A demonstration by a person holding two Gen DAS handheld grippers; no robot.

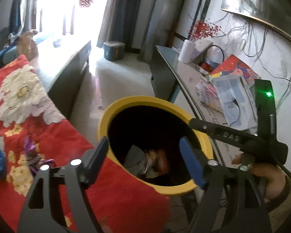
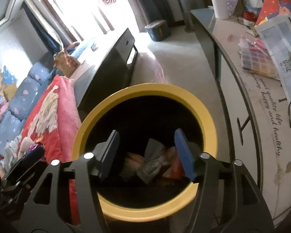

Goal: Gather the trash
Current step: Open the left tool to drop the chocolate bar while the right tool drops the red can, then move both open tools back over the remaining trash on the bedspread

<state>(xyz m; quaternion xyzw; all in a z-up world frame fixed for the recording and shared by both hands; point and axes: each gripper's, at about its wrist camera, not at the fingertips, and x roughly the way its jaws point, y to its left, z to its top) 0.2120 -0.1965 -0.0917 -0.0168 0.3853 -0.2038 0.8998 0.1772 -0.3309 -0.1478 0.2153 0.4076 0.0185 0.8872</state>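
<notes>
The yellow-rimmed trash bin fills the lower middle of both views, its dark mouth facing up. At its bottom lies a heap of trash: a grey ribbed paper piece, orange wrappers and some crumpled bits.

The left hand-held gripper hangs over the bin's mouth with its jaws spread wide and nothing between them; one finger sits at the bin's left rim, the blue pad over the opening.

The right hand-held gripper is likewise poised above the opening, its jaws apart and empty, with the trash seen between them far below. In the left wrist view it reaches in from the right of the frame, a person's hand gripping its handle at lower right.

A red flowered blanket lies to the left of the bin, touching its side. A purple foil scrap rests on the blanket at lower left. On the right stands a table carrying papers, a paper roll and cables.
</notes>
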